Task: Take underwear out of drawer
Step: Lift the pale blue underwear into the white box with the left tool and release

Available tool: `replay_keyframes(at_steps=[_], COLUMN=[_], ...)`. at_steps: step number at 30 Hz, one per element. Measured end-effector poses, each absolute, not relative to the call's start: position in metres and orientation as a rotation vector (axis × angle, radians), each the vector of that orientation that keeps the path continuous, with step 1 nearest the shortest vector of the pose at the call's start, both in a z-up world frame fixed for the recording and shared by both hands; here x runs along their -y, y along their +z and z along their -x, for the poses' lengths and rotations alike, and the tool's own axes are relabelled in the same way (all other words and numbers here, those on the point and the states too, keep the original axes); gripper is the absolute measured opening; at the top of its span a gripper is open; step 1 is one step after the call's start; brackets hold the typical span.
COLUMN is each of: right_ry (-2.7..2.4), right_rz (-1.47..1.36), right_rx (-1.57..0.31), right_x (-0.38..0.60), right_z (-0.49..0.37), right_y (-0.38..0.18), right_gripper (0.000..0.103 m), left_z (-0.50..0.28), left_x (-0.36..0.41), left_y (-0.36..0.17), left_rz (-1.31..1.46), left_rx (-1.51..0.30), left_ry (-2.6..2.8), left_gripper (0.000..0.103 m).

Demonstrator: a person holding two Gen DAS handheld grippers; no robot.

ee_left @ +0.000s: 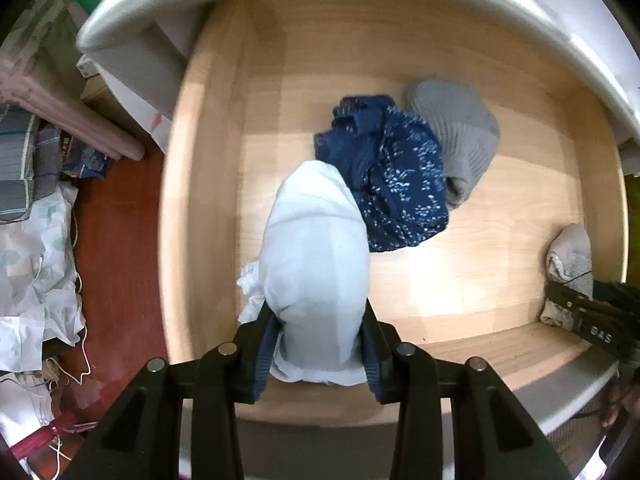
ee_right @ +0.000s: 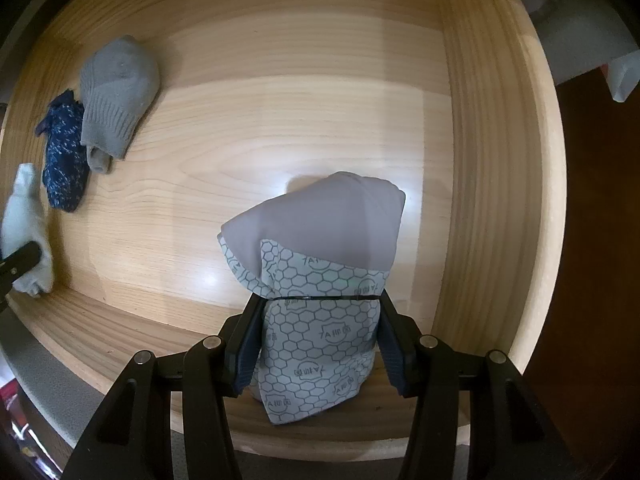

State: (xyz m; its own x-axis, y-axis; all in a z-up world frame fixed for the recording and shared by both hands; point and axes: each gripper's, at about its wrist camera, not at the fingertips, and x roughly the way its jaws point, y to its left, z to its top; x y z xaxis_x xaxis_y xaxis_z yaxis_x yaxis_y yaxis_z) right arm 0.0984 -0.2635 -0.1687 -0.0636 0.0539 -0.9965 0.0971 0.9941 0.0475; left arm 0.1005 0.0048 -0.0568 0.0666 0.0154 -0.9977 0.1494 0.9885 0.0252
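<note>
Both claws clamped on rolled underwear over the wooden drawer [ee_left: 208,128].
My left gripper [ee_left: 318,344] pinched the pale blue roll [ee_left: 316,264], my right gripper [ee_right: 320,340] the grey hex-print roll [ee_right: 320,320]; both pointed lengthwise away, lower ends hidden.

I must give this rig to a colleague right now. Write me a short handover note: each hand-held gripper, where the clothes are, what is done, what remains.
Left hand-held gripper: shut on a pale blue-white folded garment, held above the drawer floor.
Right hand-held gripper: shut on a grey garment with hexagon-print band, also over the drawer.
On the drawer floor: navy patterned underwear touching a grey ribbed sock.
Done: two pieces gripped.
Left: carry both out of the drawer, then fetch the navy piece.
</note>
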Motion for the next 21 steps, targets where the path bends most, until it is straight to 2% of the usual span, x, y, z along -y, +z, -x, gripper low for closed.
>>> replay_keyframes(at_steps=[21], right_ry=[-0.035], right_rz=[-0.077], right_rx=[-1.638], right_x=[0.258], right_z=[-0.095], right_y=[-0.173], right_gripper=[0.047], left_z=[-0.073], left_x=[-0.044], left_y=[0.031], left_rz=[-0.065], left_rx=[-1.274], left_ry=[-0.154], left_gripper=[0.038])
